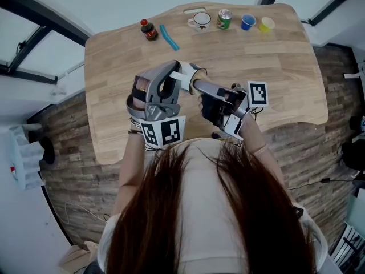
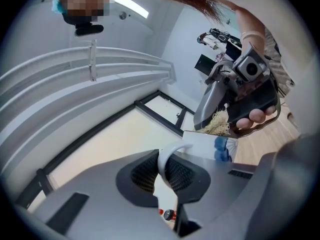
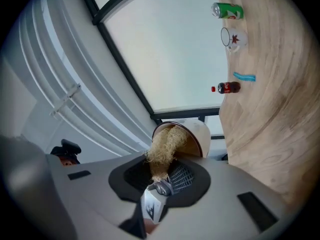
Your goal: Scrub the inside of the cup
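Note:
Above the wooden table [image 1: 274, 79], my left gripper [image 1: 178, 73] holds a white cup [image 1: 191, 73] tipped on its side. In the left gripper view, the left gripper [image 2: 167, 173] is shut on the cup's white handle [image 2: 169, 154], and the cup body [image 2: 207, 143] shows a blue print. My right gripper [image 1: 203, 88] meets the cup's mouth from the right. In the right gripper view, the right gripper [image 3: 160, 181] is shut on the handle of a brush [image 3: 156, 196], whose straw-coloured bristles [image 3: 167, 144] reach into the open cup [image 3: 197, 134].
Along the table's far edge stand a cola bottle [image 1: 149, 29], a blue stick-like item [image 1: 169, 37], a printed mug [image 1: 200, 20], a green can [image 1: 224, 19], a blue cup [image 1: 247, 21] and a yellow cup [image 1: 266, 24]. Wood-pattern floor surrounds the table.

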`<state>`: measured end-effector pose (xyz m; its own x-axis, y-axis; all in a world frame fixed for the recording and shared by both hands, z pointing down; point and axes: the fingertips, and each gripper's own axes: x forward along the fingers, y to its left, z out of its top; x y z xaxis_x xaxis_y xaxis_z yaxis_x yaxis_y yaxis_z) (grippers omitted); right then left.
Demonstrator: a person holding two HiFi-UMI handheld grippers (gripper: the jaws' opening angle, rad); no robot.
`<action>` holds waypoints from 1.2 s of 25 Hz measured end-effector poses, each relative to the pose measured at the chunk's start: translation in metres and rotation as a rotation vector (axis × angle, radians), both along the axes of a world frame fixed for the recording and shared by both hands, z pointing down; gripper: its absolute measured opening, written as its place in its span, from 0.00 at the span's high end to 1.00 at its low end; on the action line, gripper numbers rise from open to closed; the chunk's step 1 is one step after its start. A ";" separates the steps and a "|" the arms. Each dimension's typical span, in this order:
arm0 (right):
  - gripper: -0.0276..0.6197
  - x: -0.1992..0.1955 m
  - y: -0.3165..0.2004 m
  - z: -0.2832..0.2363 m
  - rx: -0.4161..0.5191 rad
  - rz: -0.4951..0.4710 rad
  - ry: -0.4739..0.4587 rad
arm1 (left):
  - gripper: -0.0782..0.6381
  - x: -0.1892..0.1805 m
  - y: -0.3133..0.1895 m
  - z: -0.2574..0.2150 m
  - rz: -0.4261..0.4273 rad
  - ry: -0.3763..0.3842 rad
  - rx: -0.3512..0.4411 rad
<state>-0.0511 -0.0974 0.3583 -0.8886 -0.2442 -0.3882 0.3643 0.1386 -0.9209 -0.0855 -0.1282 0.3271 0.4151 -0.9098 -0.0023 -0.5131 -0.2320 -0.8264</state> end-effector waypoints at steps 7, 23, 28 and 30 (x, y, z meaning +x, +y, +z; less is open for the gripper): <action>0.83 -0.002 -0.003 0.004 0.070 0.017 0.115 | 0.85 0.000 -0.003 0.009 0.011 -0.023 -0.040; 0.84 -0.005 0.018 0.010 0.705 -0.077 0.611 | 0.85 0.005 0.002 0.023 0.076 -0.053 -0.136; 0.84 -0.008 0.029 0.012 0.934 -0.135 0.734 | 0.86 0.005 0.000 0.021 0.074 -0.041 -0.148; 0.84 -0.009 0.033 0.012 0.999 -0.154 0.756 | 0.86 0.005 -0.001 0.021 0.075 -0.041 -0.153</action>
<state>-0.0596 -0.0648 0.3707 -0.9619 -0.0125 0.2732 -0.1320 0.8960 -0.4240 -0.0803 -0.1288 0.3482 0.4787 -0.8647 0.1521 -0.4558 -0.3928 -0.7987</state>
